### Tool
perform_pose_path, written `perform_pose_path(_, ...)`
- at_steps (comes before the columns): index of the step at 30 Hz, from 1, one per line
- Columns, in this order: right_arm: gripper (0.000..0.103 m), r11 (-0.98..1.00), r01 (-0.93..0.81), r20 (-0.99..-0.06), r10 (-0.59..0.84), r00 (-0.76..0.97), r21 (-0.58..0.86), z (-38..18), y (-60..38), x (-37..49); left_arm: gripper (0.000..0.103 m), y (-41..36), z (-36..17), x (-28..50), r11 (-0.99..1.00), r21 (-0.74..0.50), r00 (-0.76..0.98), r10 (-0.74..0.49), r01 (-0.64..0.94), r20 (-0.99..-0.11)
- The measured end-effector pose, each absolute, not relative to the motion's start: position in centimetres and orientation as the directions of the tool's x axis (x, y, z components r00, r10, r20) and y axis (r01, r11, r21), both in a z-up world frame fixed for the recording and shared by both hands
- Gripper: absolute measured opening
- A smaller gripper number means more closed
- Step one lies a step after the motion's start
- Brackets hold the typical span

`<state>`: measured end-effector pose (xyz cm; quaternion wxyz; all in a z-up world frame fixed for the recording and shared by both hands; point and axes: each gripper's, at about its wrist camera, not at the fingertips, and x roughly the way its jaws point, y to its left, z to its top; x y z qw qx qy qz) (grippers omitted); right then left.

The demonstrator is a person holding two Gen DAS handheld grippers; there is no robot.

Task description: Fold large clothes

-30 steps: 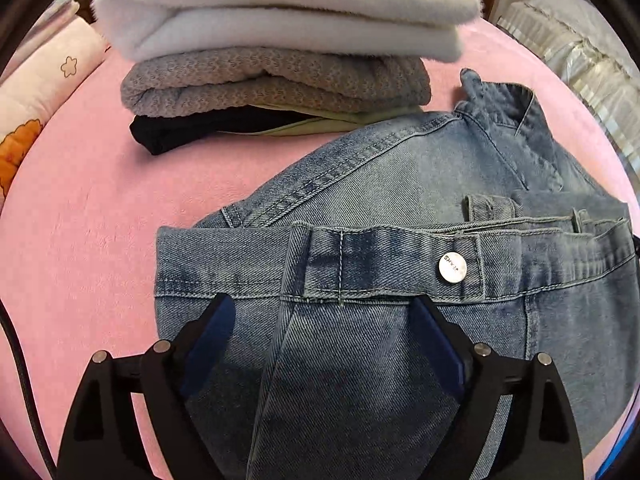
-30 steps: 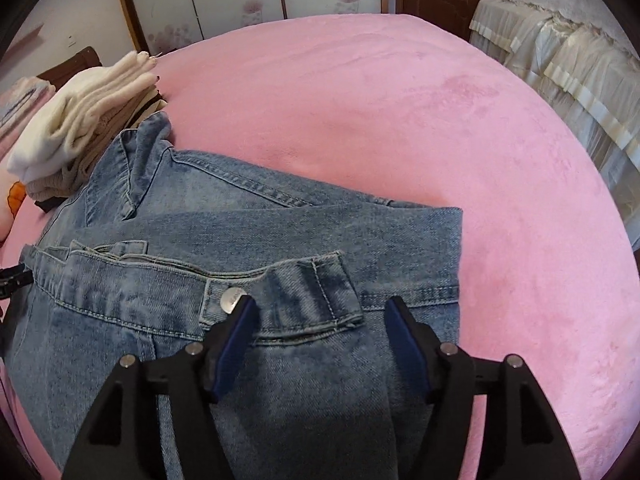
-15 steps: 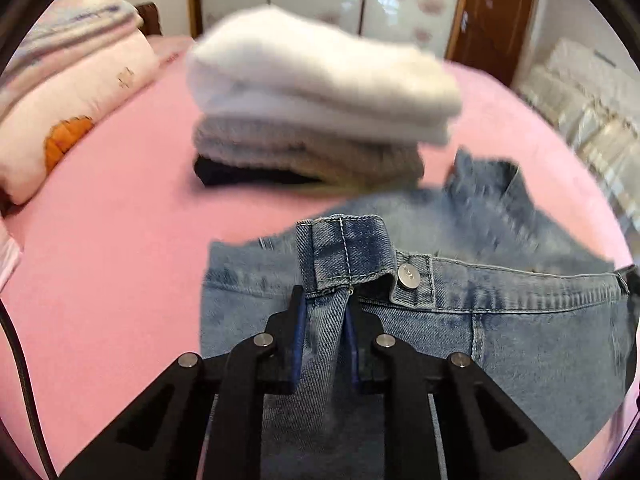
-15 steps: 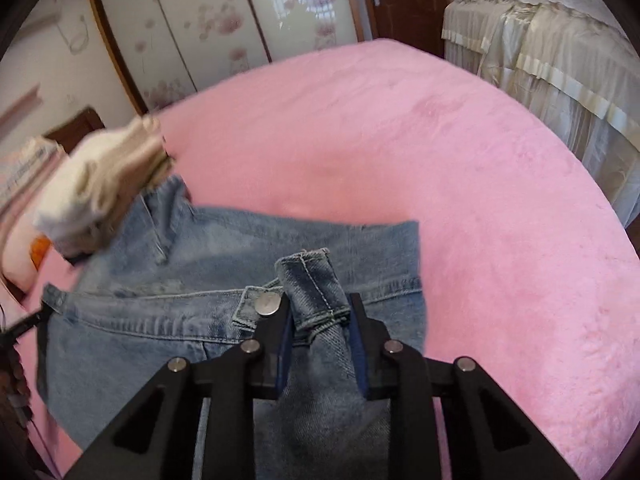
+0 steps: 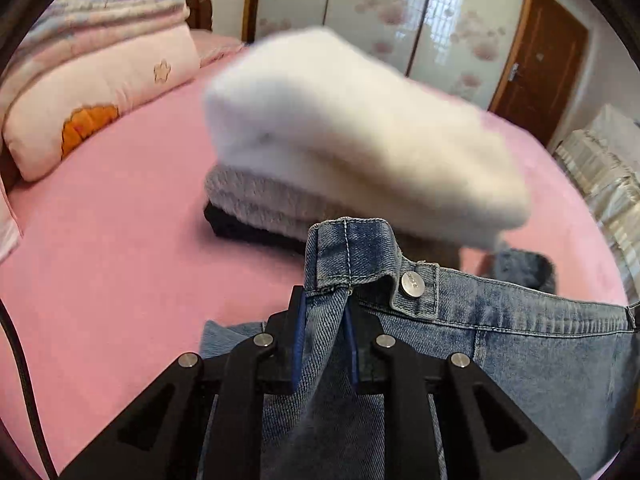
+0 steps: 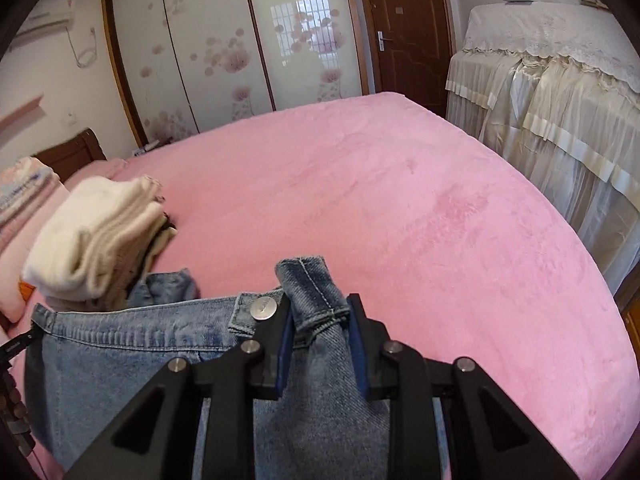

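The left tool is pinching a bunched fold of the jeans at the waistband, just left of the metal button, with the band's folded end standing up past its pads. The right tool is likewise clamped on a bunch of waistband just right of that same button, so both grips sit close on either side of it and the denim between them is short. The rest of the jeans hangs from the two grips and trails onto the pink bed below the button. The likeliest trouble, as I judge it, is slippage: each grip holds thick, doubled denim near its edge, and the weight of the hanging legs could drag the band out of the pads, more so on the right where the bunch looks bulkier. A second risk is the stack of folded clothes, just beyond the button in the left wrist view; swinging the jeans that way could knock its white top layer askew. Uneven lifting would also skew the fold line.
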<state>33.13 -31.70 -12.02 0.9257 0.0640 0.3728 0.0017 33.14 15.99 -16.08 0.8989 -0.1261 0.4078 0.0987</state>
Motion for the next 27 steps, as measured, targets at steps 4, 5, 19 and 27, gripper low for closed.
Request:
perform_pose_path(4, 0.025, 0.994, 0.083, -0.759, -0.001, 0.651, 0.069, -16.4, -31.1, 35.2, 0.016, 15.5, -20.2, 35.0, 0.951, -0.103, 0.591, 0.094, -0.292, -0.801)
perform_pose_path(5, 0.025, 0.994, 0.093, -0.776, -0.015, 0.631, 0.057, -17.6, -31.0, 35.5, 0.017, 15.4, -21.0, 35.2, 0.952, -0.096, 0.583, 0.097, -0.291, -0.807)
perform_pose_path(19, 0.047, 0.973, 0.169, -0.816, 0.031, 0.577, 0.157, -18.4, -33.4, 34.8, 0.062, 16.6, -22.1, 35.9, 0.947, -0.098, 0.549, 0.091, -0.305, -0.831)
perform_pose_path(27, 0.047, 0.99, 0.106, -0.756, 0.004, 0.655, 0.097, -11.6, -31.3, 27.9, 0.077, 14.2, -14.9, 31.0, 0.967, 0.043, 0.609, 0.193, -0.252, -0.769)
